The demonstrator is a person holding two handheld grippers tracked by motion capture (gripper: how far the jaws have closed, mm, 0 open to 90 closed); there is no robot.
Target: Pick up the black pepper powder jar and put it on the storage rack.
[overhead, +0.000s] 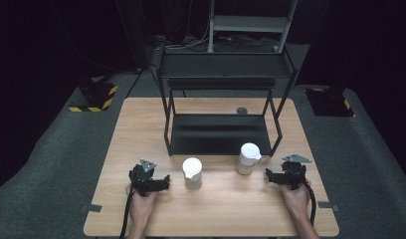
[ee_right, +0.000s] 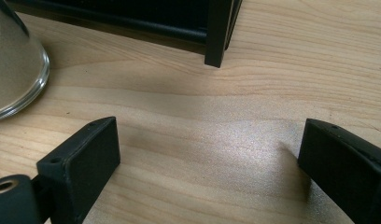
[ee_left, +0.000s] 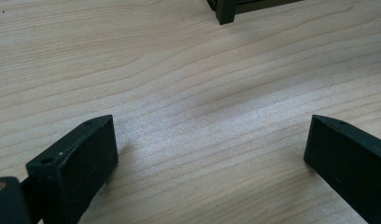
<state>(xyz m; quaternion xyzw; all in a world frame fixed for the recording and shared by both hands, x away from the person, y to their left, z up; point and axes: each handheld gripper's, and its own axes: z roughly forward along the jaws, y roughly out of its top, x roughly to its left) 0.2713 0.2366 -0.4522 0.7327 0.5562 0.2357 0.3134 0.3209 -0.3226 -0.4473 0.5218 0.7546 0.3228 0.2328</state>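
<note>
Resting low over a pale wooden table, two black hand-held grippers are seen from above, one at each side of the near half of the tabletop. The left gripper is held in a person's left hand, and its jaws are spread wide apart with nothing between them; in the left gripper view only bare wood grain is seen between the two black jaws, which are close above the table surface. Just beside the left gripper stands a clear glass jar with a white lid, near the jaws but not touched by them.

The right gripper is held in the person's right hand, and its jaws are likewise opened wide and empty. A second clear glass jar with a white lid stands upright close beside it, untouched. In the right gripper view the rounded glass base of that jar is seen at the far left, apart from the jaws.

Behind both jars a black metal two-tier shelf rack is placed on the table, one of its legs being visible ahead of the right gripper's jaws.
</note>
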